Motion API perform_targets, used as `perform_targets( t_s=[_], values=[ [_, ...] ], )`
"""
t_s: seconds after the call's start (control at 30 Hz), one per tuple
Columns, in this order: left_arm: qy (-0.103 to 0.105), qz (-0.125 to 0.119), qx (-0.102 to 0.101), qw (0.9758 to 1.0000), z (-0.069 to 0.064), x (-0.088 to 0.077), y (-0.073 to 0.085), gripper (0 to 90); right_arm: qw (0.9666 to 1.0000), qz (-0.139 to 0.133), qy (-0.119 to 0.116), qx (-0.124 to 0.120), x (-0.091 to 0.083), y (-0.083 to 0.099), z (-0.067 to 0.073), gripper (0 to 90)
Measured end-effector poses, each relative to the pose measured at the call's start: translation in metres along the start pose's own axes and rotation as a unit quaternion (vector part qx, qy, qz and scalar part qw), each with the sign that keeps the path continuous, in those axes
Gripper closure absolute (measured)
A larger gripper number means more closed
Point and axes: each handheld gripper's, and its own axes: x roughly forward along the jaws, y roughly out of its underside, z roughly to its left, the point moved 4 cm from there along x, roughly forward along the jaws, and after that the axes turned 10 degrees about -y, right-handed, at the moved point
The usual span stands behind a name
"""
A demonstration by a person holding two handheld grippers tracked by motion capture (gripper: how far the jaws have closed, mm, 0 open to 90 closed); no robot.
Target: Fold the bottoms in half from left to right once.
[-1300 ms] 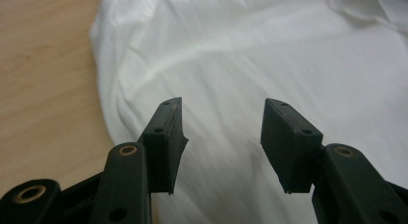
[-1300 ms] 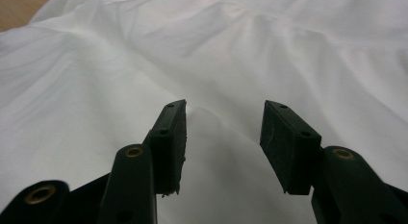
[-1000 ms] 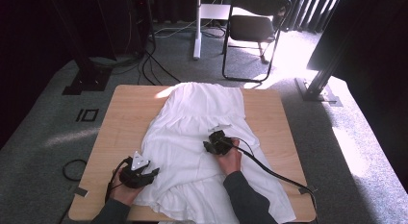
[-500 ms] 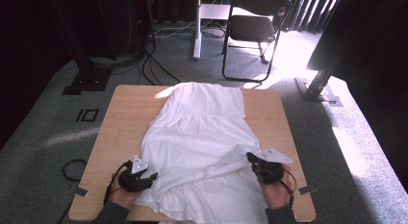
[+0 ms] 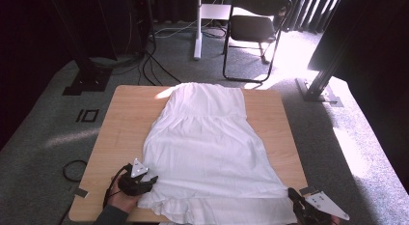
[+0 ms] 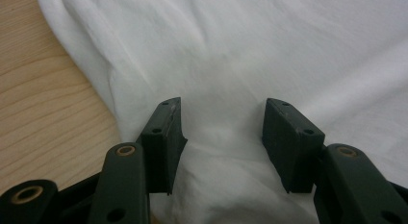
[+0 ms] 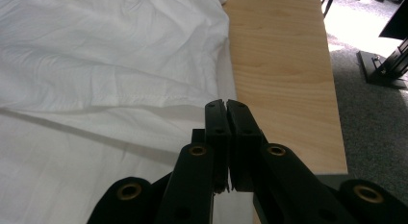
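A white dress (image 5: 207, 143) lies spread flat on the wooden table (image 5: 130, 114), top end far, ruffled hem near. My left gripper (image 5: 152, 180) rests at the hem's near left corner. In the left gripper view (image 6: 221, 118) its jaws stand apart, a soft bunch of the dress (image 6: 240, 51) between them and the pads not clearly pressing. My right gripper (image 5: 295, 198) is at the hem's near right corner by the table's edge. In the right gripper view (image 7: 225, 105) its jaws are shut together, pinching the thin hem of the dress (image 7: 96, 65).
Bare wood (image 7: 284, 65) runs along the dress's right side to the table edge, with grey carpet beyond. Past the far edge stand a black folding chair (image 5: 255, 27) and a white pole (image 5: 197, 27), with cables (image 5: 154, 65) on the floor. A black post base (image 5: 318, 85) stands far right.
My right gripper has swept from the middle of the dress to the near right corner, drawing the lower right part of the dress out flat. The left gripper has stayed put.
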Motion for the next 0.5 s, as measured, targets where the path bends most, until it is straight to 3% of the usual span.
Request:
perform_targets(
  t_s=[0.07, 0.13, 0.23, 0.37, 0.5],
  values=[
    [0.003, -0.001, 0.002, 1.0000, 0.000, -0.002, 0.001, 49.3, 0.9999, 0.001, 0.000, -0.011, -0.005, 0.004, 0.003, 79.2],
    [0.009, -0.008, 0.000, 0.9999, -0.001, -0.005, 0.002, 48.2, 0.9998, -0.002, 0.007, -0.017, -0.007, 0.006, 0.004, 63.1],
    [0.020, -0.020, -0.001, 0.9996, -0.003, -0.010, 0.001, 47.6, 0.9999, -0.005, 0.006, -0.008, -0.002, 0.005, -0.001, 56.5],
    [0.024, -0.028, 0.004, 0.9993, -0.006, -0.014, 0.001, 46.9, 0.9998, 0.012, -0.010, -0.009, 0.025, 0.004, -0.002, 54.1],
    [0.008, -0.031, -0.005, 0.9995, 0.002, -0.009, -0.005, 46.4, 0.9990, 0.030, -0.033, -0.011, 0.061, -0.004, -0.007, 51.8]
  ],
)
